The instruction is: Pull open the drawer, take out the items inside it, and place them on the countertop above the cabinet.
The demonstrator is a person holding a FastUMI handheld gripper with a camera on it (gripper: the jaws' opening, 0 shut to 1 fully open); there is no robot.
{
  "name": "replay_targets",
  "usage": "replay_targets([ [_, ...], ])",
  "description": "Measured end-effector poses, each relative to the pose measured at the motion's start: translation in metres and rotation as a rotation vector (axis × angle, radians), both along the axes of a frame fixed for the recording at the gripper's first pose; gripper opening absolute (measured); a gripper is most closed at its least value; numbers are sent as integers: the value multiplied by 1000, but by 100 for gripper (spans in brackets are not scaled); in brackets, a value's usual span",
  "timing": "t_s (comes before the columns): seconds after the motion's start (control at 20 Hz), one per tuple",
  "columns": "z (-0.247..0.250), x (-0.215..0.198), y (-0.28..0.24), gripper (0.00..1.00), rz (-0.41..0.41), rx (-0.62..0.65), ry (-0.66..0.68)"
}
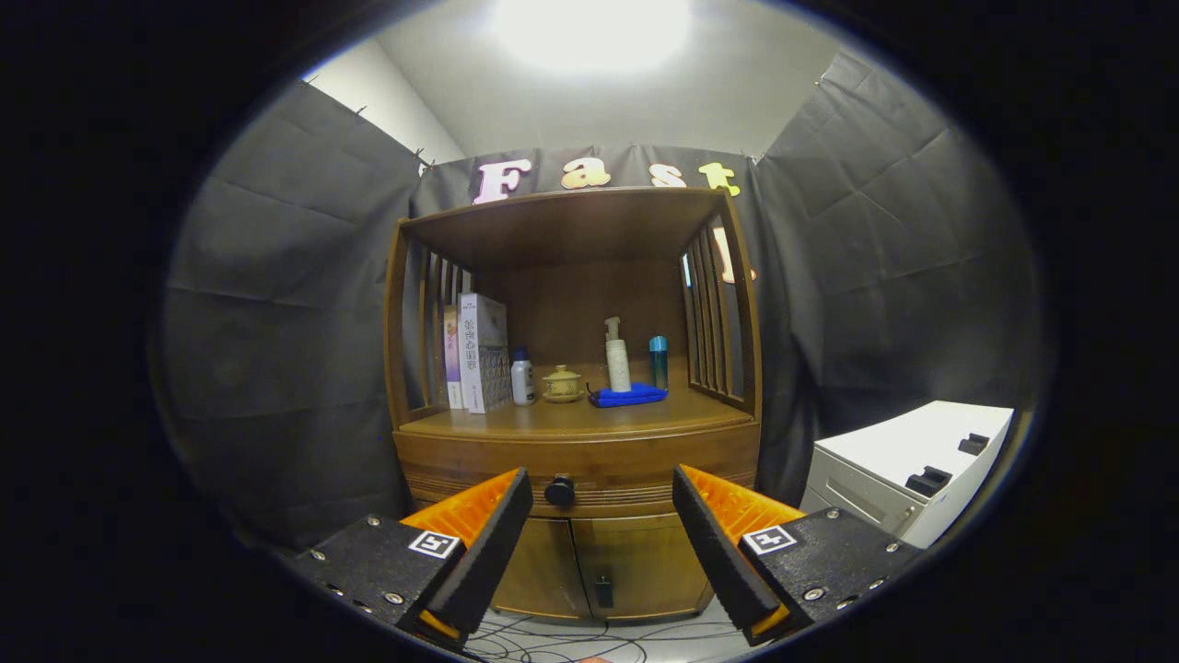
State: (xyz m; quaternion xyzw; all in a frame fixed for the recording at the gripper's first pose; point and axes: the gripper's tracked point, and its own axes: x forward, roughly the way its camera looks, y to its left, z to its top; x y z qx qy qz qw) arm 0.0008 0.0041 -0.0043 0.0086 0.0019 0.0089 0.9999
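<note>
Item: gripper (601, 493), fingers spread wide and holding nothing, facing the wooden cabinet (576, 460). Item: drawer (580, 460), closed, directly under the countertop (571, 419); its dark knob (559, 490) sits between my fingertips but beyond them. I judge I should advance straight, centre on the knob, close on it squarely, then pull level without twisting.

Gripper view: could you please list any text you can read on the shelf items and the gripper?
White book: cover print too blurred to read.
Purple book: spine print too small.
White bottle, pump bottle: no legible label.
Gripper, open, drawer knob just ahead between its fingers: patterned square markers, no words.
</note>
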Motion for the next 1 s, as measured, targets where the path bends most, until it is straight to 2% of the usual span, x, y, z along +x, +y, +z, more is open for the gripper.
replay_targets([
  [0.65, -9, 13, 9, 96, 52, -7, 17],
  [0.85, 0, 61, 16, 96, 64, -8, 45],
  [1.0, -9, 75, 21, 96, 65, -13, 67],
])
